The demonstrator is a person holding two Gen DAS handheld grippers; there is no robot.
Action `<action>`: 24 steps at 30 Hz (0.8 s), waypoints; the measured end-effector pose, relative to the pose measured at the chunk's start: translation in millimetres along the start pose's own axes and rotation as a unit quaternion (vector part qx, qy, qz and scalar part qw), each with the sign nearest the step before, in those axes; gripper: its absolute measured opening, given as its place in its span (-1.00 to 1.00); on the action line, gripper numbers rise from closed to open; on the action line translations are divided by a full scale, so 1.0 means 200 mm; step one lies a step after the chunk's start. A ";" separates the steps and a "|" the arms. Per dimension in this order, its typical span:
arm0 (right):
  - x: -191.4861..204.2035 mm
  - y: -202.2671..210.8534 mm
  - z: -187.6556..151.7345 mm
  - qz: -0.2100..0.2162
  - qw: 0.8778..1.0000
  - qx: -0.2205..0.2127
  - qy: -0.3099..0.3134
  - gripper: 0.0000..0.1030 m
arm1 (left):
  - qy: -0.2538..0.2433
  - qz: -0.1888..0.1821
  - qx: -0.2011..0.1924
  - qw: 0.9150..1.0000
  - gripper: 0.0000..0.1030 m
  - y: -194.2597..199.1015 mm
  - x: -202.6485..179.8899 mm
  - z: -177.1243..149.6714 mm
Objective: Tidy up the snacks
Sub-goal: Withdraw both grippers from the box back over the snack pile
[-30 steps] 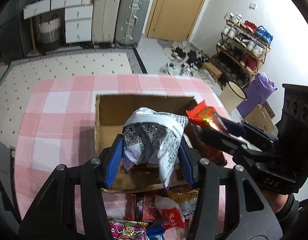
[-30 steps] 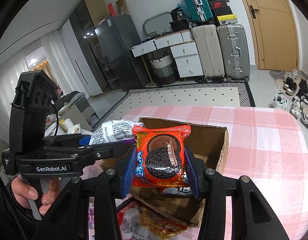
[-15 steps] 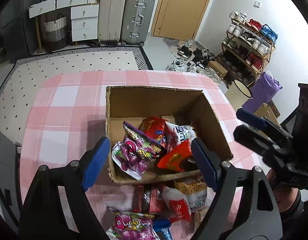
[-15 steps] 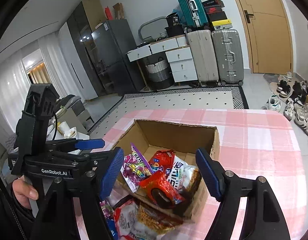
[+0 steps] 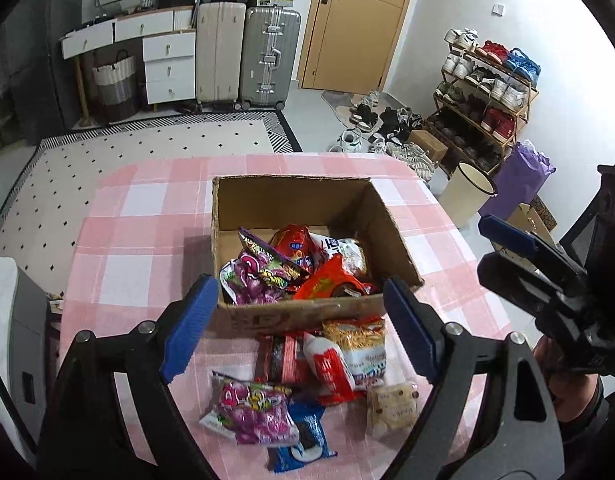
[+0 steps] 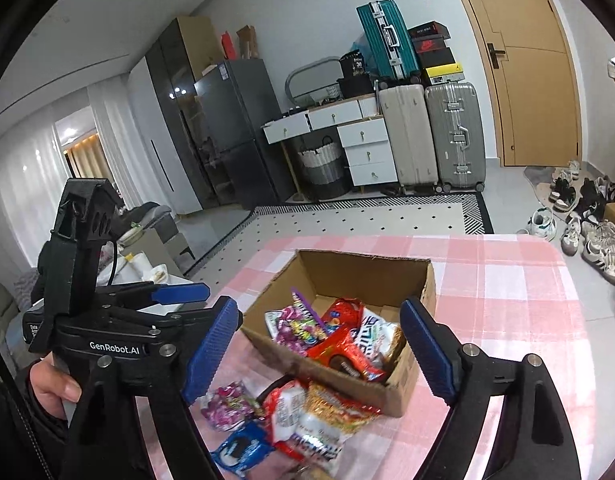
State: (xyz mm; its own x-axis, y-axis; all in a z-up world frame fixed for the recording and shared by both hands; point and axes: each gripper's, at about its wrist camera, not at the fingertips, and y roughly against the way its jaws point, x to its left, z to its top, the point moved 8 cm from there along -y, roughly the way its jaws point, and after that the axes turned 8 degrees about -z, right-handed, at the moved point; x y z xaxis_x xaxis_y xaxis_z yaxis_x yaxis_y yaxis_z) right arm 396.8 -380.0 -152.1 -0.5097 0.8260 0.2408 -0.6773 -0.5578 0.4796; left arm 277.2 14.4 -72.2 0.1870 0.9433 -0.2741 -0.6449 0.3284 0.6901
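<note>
Both grippers released above the box, more snacks waiting on the desk.

Left wrist view: the left gripper (image 5: 301, 328) hangs empty, spread wide over the corrugated box (image 5: 307, 316); crinkly foil packets (image 5: 291, 268) lie heaped inside, others (image 5: 307, 380) lie loose just before it, probably next to go in. Right wrist view: the right gripper (image 6: 321, 348) is likewise spread and empty; glossy packets (image 6: 283, 420) blur at the bottom edge.
</note>
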 end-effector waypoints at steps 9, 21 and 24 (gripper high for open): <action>0.11 0.23 -0.10 0.007 1.000 -0.010 0.010 0.83 | -0.001 -0.005 -0.019 1.000 0.68 0.23 -0.12 -0.12; 0.24 0.53 -0.27 0.007 0.999 -0.034 0.021 0.90 | -0.016 0.001 -0.081 0.997 0.98 0.58 -0.28 -0.31; 0.27 0.60 -0.33 0.005 0.999 -0.038 0.021 0.90 | -0.017 0.008 -0.087 0.996 0.98 0.65 -0.30 -0.38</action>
State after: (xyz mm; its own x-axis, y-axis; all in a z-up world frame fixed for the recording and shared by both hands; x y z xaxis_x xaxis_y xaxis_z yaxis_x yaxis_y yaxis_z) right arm 253.3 -407.7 -137.4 -0.5381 0.8168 0.2082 -0.7095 -0.5722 0.4113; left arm 125.7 -2.4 -16.2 0.1990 0.9505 -0.2388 -0.7656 0.3029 0.5675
